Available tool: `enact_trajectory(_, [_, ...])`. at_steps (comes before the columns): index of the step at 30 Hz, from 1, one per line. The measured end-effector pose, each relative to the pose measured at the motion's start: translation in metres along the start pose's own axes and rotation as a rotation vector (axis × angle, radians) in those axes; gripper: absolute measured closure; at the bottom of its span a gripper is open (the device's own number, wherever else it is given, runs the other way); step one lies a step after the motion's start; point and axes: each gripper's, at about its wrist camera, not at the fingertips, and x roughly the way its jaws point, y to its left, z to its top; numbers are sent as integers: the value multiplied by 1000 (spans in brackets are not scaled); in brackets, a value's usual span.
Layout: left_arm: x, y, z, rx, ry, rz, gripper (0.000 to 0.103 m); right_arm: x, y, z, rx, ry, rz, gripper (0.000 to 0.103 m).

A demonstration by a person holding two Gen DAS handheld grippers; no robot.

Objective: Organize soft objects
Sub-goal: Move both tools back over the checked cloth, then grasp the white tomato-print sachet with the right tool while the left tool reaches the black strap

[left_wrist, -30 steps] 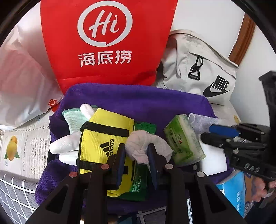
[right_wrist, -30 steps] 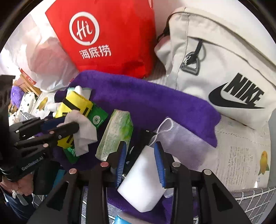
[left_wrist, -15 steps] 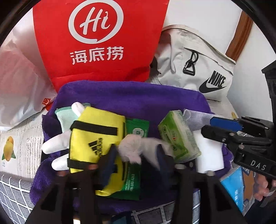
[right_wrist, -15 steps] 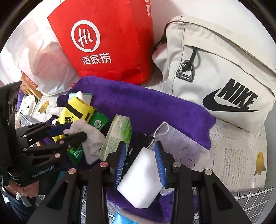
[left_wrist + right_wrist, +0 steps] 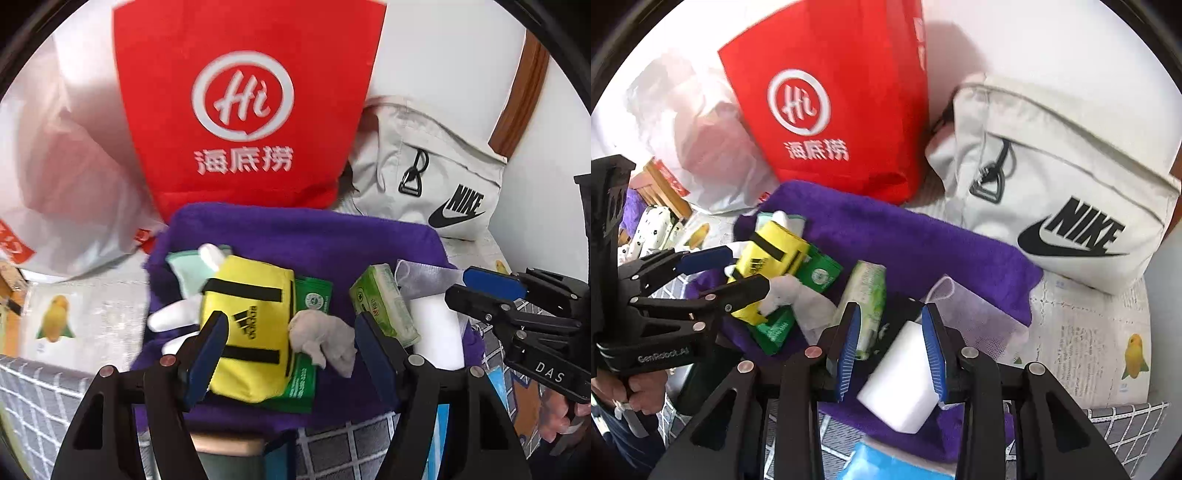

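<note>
Purple towel [image 5: 303, 240] carries the soft items. Left tool [image 5: 291, 336], jaws spread wide, straddles the crumpled white cloth [image 5: 325, 341] without gripping it. Right tool [image 5: 892, 349] brackets the white sponge block [image 5: 901, 380], apparently clamped. Squeeze gently to avoid crushing.

- Right gripper [image 5: 892, 341] has its blue pads on either side of the white sponge block [image 5: 899, 384].
- Left gripper [image 5: 737, 267] gapes wide over the yellow pouch [image 5: 772, 251].
- Crumpled tissue [image 5: 798, 295] lies loose on the purple towel [image 5: 923, 243].
</note>
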Motion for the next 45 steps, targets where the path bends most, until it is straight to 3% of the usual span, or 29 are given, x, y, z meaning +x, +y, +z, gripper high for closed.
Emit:
enact_trajectory(4, [-29,3,-9,-4,-23,14,34,-24,10,-2,-8,-35,4,68])
enact_trajectory(9, [-59,-1,-36,75,-33,141,34,-59,21,-25,2,-62,6,68])
enact_trajectory(11, [-69,-1,-50,77,-32,127,34,-71,26,-39,0,-67,3,68])
enact_trajectory(19, [-101,-13,-122,105,13,93,34,-124,44,-139,26,-72,-18,68])
enact_trajectory(23, [-112,-15,-153,87,19,68,34,-142,50,-190,32,-80,-22,56])
enact_trajectory(27, [-114,-14,-177,49,25,56,34,-140,59,-238,11,-37,-40,55])
enact_trajectory(34, [-112,-21,-211,56,40,2,34,-104,69,-291,-46,13,52,52])
enact_trajectory(40, [-109,-16,-228,53,58,-11,34,-77,70,-303,-75,38,64,35])
enact_trajectory(42, [-108,-11,-231,41,59,-22,34,-73,69,-304,-70,28,96,21])
enact_trajectory(45, [-105,-7,-232,30,65,-4,34,-72,74,-306,-93,28,132,14])
